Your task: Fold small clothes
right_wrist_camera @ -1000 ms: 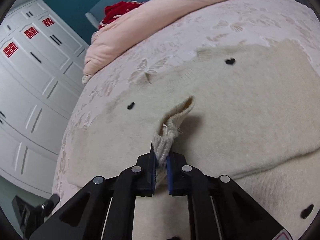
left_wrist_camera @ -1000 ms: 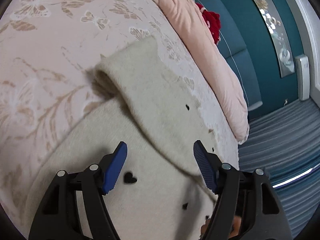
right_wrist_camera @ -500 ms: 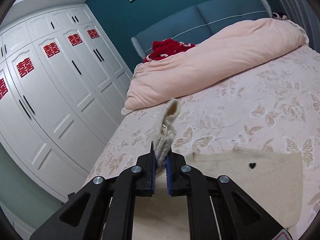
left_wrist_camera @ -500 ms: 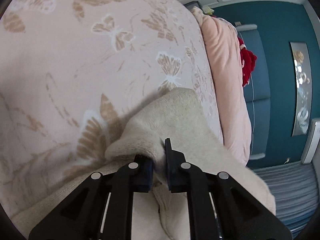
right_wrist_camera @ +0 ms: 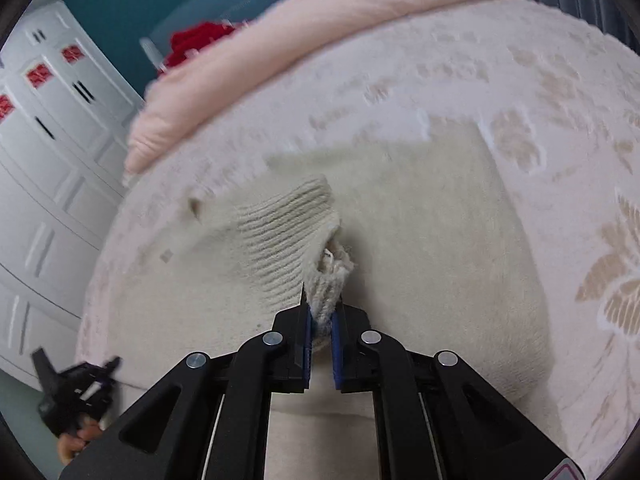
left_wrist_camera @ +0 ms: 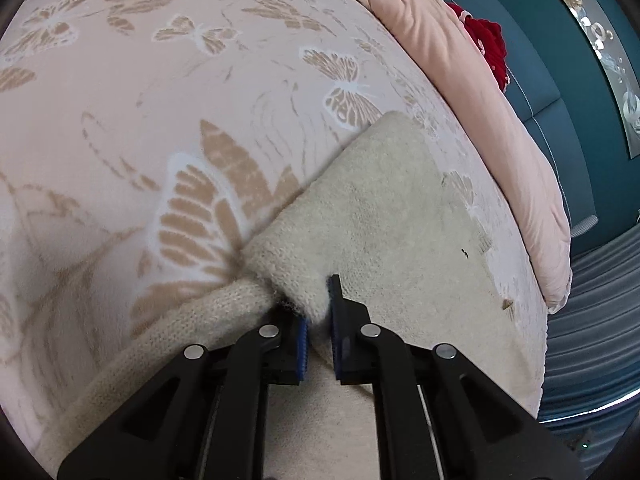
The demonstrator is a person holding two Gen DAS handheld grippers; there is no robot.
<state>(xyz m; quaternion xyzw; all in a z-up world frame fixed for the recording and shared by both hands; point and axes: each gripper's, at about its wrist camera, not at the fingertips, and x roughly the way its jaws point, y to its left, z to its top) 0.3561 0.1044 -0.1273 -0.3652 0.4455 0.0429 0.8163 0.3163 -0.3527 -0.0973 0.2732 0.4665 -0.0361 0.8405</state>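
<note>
A cream knitted sweater [left_wrist_camera: 384, 216] lies spread on the bed, with small dark heart marks on it. My left gripper [left_wrist_camera: 318, 316] is shut on a bunched fold of the sweater's edge, beside a sleeve that trails off to the lower left. In the right wrist view the same sweater [right_wrist_camera: 432, 232] fills the middle of the bed. My right gripper [right_wrist_camera: 320, 312] is shut on its ribbed cuff [right_wrist_camera: 292, 232], held just above the flat knit. The other gripper [right_wrist_camera: 76, 392] shows small at the lower left, with a hand under it.
The bedspread [left_wrist_camera: 160, 100] is pink with beige butterflies. A rolled pink duvet [left_wrist_camera: 472, 100] and something red [left_wrist_camera: 488, 40] lie at the bed's head, against a teal headboard [right_wrist_camera: 224, 12]. White wardrobe doors [right_wrist_camera: 52, 160] stand past one side, striped floor [left_wrist_camera: 592, 320] past the other.
My left gripper went from open above the sweater to shut on a fold at its edge. My right gripper lifted the ribbed cuff high, then brought it back down over the sweater.
</note>
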